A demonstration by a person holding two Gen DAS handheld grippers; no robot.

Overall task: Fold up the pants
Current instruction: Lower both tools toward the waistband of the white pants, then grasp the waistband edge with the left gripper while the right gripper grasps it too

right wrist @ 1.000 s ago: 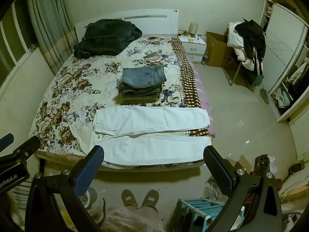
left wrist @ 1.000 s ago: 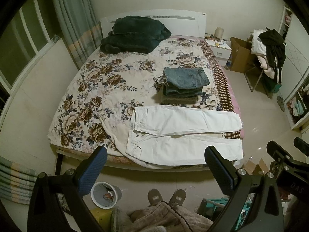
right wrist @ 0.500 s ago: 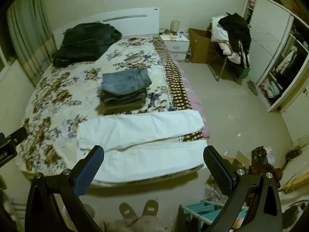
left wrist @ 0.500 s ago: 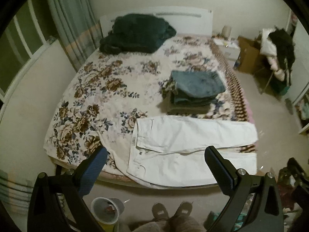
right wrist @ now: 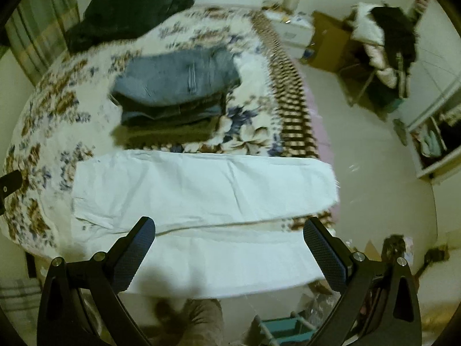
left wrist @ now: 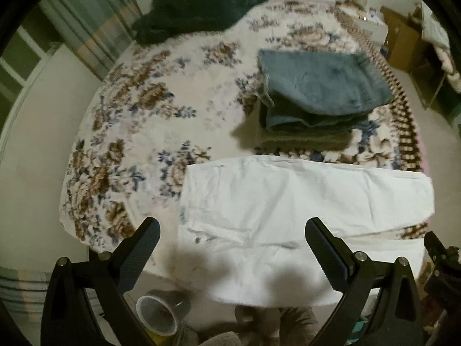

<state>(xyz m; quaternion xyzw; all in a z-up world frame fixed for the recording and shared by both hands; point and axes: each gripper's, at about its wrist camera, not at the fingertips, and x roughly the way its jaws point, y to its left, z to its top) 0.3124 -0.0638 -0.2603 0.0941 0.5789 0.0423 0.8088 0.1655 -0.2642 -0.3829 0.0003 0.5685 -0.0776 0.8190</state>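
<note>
White pants lie flat across the near edge of a floral bed, waist to the left, two legs running right. They also show in the right wrist view. My left gripper is open and empty, above the waist end near the bed's edge. My right gripper is open and empty, above the nearer leg. Neither touches the cloth.
A stack of folded jeans sits on the bed behind the white pants; it also shows in the right wrist view. A dark green blanket lies at the headboard. A waste bin stands by my feet. A clothes-laden chair stands at the right.
Both grippers have moved forward and down toward the bed; the white pants now fill much more of both views. Both stay open.
</note>
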